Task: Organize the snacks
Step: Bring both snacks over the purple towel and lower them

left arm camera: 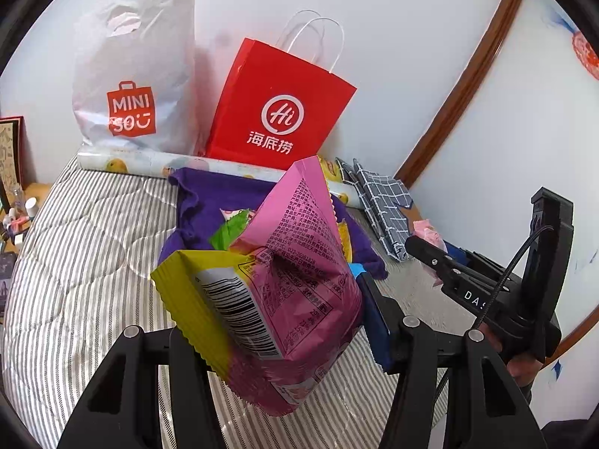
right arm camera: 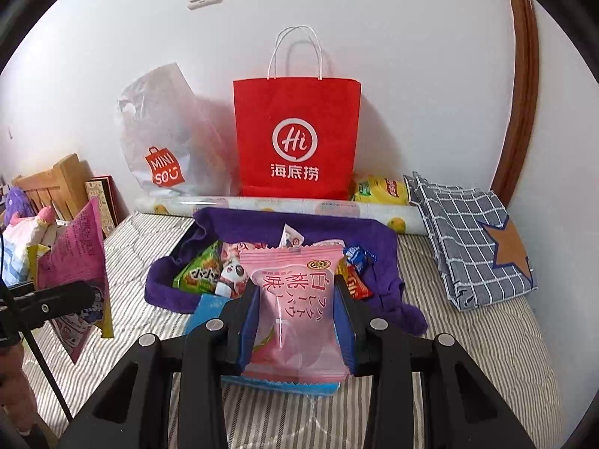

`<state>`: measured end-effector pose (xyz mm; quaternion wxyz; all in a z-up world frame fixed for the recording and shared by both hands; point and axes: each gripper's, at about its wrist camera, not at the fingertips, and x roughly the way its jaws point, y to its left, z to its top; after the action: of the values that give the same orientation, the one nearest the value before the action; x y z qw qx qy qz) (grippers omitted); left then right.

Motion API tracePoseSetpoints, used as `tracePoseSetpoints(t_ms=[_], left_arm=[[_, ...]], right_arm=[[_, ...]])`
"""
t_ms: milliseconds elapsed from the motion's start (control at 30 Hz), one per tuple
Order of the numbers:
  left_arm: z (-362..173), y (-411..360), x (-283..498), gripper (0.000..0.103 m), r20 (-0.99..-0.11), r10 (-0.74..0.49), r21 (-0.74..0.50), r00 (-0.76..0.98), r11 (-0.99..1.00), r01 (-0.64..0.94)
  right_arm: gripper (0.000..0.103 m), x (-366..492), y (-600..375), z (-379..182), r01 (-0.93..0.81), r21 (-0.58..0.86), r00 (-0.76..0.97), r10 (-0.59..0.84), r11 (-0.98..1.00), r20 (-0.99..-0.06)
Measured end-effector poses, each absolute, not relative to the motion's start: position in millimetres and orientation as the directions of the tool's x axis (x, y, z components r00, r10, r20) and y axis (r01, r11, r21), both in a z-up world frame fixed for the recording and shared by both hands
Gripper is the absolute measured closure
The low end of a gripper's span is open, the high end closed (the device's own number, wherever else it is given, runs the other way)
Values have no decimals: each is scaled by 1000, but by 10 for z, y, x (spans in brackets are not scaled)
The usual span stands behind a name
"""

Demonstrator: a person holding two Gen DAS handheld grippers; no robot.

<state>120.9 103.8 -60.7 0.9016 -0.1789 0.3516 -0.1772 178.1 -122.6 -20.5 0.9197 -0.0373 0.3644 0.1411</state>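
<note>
Both hand-held grippers clamped on snack packets above the bed.
Left hand-held gripper (left arm camera: 284, 340) pinches the puffy pink-yellow bag (left arm camera: 277, 284) near one end; it may pivot or slip. Right hand-held gripper (right arm camera: 295, 321) grips the glossy peach packet (right arm camera: 295, 310), likewise slippery.

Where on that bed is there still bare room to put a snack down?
Bare striped mattress lies between the purple cloth and the folded checked cloth, and again left of the purple cloth, toward the bedside. It is crowded on the purple cloth, heaped with snacks, and along the wall, where the red bag, white bag and paper roll stand.
</note>
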Motion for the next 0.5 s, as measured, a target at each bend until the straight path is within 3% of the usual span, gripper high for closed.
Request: tracePoseSetpoints(t_ms=[500], left_arm=[[-508,902,1447,47,-579,-454,-434,677,875,215]], right_arm=[[68,2012,-1349,-144,-271,51,694,232,961,-681]])
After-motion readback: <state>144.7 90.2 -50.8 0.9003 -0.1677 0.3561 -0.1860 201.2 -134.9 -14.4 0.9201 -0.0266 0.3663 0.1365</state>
